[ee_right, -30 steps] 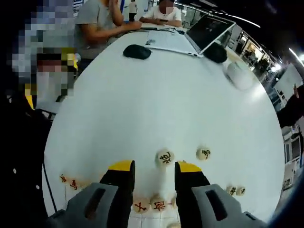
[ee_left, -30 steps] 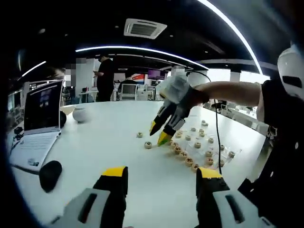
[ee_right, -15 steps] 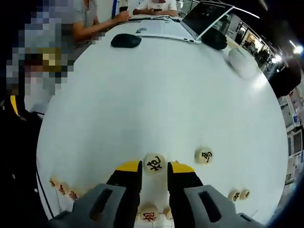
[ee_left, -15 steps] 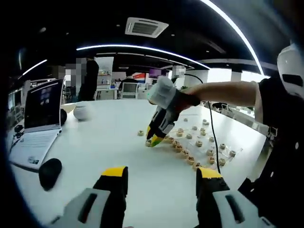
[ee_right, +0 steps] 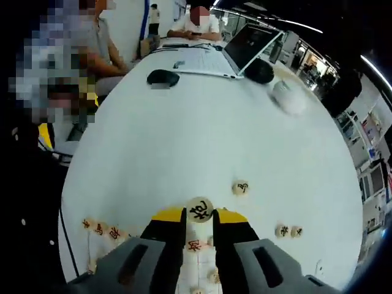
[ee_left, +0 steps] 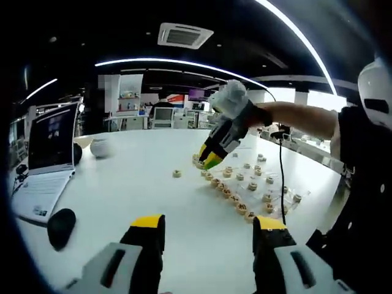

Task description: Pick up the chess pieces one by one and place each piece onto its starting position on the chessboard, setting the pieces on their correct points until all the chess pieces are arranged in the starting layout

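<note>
Right claw clamped on disc piece by its rim; judged light, rigid, smooth, possibly slippery. Left claw wide, unloaded.

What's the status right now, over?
Right gripper shut on piece, above the board. Left gripper open, idle. Stray piece nearby, nothing blocking.
</note>
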`<state>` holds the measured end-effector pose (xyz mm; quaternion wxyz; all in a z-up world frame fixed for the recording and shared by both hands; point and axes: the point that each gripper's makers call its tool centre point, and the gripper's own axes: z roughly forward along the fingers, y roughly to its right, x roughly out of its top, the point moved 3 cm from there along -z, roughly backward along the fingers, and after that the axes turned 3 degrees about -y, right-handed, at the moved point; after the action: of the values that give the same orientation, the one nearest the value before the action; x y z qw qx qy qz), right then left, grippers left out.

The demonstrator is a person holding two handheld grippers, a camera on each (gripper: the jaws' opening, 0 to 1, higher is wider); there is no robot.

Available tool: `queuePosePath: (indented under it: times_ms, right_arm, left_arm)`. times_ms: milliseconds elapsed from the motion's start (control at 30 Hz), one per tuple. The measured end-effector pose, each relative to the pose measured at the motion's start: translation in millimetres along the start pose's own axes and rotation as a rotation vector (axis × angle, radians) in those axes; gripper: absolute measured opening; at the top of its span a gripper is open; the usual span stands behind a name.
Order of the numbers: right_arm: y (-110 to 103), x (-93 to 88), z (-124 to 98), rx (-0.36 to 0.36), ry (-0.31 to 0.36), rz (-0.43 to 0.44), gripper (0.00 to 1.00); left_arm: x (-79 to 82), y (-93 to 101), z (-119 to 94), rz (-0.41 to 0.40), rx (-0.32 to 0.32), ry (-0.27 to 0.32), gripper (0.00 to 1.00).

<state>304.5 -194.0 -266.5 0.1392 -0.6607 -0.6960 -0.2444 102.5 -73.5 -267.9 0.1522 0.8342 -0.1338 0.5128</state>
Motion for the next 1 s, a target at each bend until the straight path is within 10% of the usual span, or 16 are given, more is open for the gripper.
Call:
queuePosePath:
  times_ms: [600, 1000]
  right_arm:
    - [-68.2, -168.0, -177.0, -0.377, 0.165, 0.261, 0.19]
    - [-145.6, -215.5, -208.6, -0.49, 0.212, 0.394, 0.19]
  left_arm:
    - [24.2, 31.3, 37.4, 0.09, -0.111, -0.021, 0.59]
    - [24.9, 45.1, 50.7, 0.107, -0.132, -0.051, 0.59]
